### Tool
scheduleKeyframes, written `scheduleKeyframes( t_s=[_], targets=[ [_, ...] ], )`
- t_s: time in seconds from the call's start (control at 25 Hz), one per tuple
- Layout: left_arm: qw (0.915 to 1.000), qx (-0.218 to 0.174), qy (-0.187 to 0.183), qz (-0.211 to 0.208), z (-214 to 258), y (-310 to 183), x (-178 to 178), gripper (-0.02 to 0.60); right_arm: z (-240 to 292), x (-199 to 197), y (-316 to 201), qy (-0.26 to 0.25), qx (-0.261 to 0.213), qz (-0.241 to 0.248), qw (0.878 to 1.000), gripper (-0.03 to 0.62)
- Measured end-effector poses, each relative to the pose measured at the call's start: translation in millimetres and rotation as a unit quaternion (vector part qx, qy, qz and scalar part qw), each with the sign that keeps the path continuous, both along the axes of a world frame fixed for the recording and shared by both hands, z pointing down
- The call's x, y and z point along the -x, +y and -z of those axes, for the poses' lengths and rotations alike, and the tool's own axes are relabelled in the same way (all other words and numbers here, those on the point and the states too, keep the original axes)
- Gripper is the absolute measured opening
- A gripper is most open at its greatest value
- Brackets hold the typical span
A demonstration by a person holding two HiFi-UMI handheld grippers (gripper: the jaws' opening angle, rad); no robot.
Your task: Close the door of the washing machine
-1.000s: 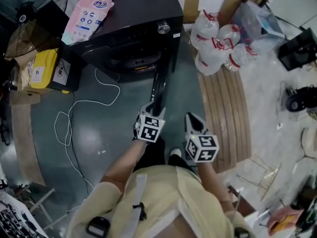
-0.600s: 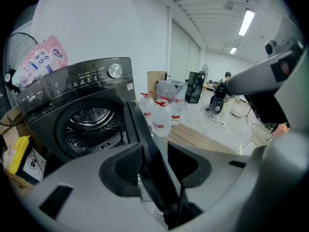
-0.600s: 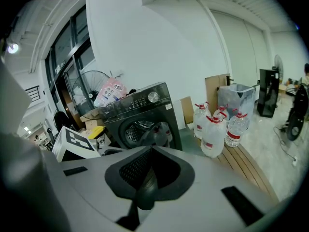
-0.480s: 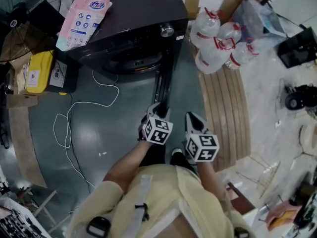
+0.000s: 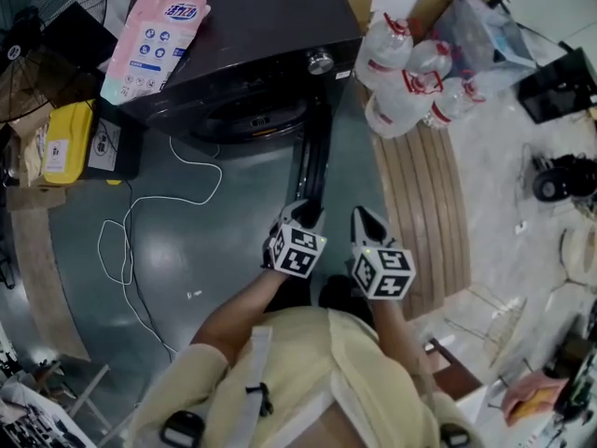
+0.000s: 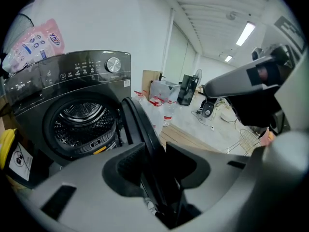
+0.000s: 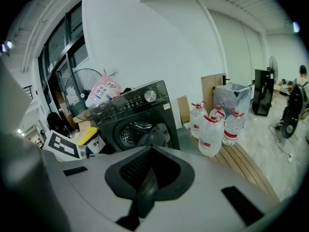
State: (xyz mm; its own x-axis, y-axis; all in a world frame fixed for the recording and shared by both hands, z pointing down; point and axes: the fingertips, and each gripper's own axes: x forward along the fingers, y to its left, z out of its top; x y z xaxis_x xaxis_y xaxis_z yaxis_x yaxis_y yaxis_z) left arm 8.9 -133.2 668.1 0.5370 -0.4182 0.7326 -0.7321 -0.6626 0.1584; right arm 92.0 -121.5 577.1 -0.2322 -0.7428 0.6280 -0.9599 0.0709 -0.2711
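The black washing machine (image 5: 252,54) stands at the top of the head view with its round door (image 5: 312,161) swung open towards me. My left gripper (image 5: 303,215) is at the door's free end. In the left gripper view the door's rim (image 6: 140,124) runs between the pads, beside the open drum (image 6: 82,117). The jaws of the left gripper (image 6: 154,166) have just been closing and now seem to press on both faces of the rim. My right gripper (image 5: 364,220) hangs just right of the door, shut and empty. It faces the machine (image 7: 140,115).
A pink detergent bag (image 5: 154,35) lies on top of the machine. Several large water bottles (image 5: 410,82) stand to its right beside a wooden slatted board (image 5: 424,213). A white cable (image 5: 154,213) loops over the floor at the left, near a yellow box (image 5: 61,143).
Both grippers have edged forward towards the machine. The left jaws have narrowed around the door's rim. The door stands at the same angle.
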Motion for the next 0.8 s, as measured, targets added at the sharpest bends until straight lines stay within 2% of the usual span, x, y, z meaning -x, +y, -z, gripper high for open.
scheduleKeyframes(
  t_s=[0.12,0.28,0.48,0.8],
  targets=[
    [1.0,-0.003,0.003,0.005,-1.1,-0.9,-0.2,0.133,-1.8,-2.4,-3.9,-0.001,0.003,0.002,1.0,0.006],
    [0.9998,0.003,-0.008,0.019,-1.9,-3.3,7.3,0.132,-2.3,1.6,-13.7,-0.012,-0.004,0.03,0.999,0.006],
    [0.9961,0.056,-0.008,0.067,-4.8,-1.5,19.5,0.121,4.5,4.9,-28.5,-0.027,-0.016,0.072,0.997,0.006],
    [0.9902,0.037,-0.04,0.129,-7.5,-17.1,59.1,0.114,7.2,-0.8,-47.0,-0.033,-0.033,0.103,0.994,0.006]
  ],
)
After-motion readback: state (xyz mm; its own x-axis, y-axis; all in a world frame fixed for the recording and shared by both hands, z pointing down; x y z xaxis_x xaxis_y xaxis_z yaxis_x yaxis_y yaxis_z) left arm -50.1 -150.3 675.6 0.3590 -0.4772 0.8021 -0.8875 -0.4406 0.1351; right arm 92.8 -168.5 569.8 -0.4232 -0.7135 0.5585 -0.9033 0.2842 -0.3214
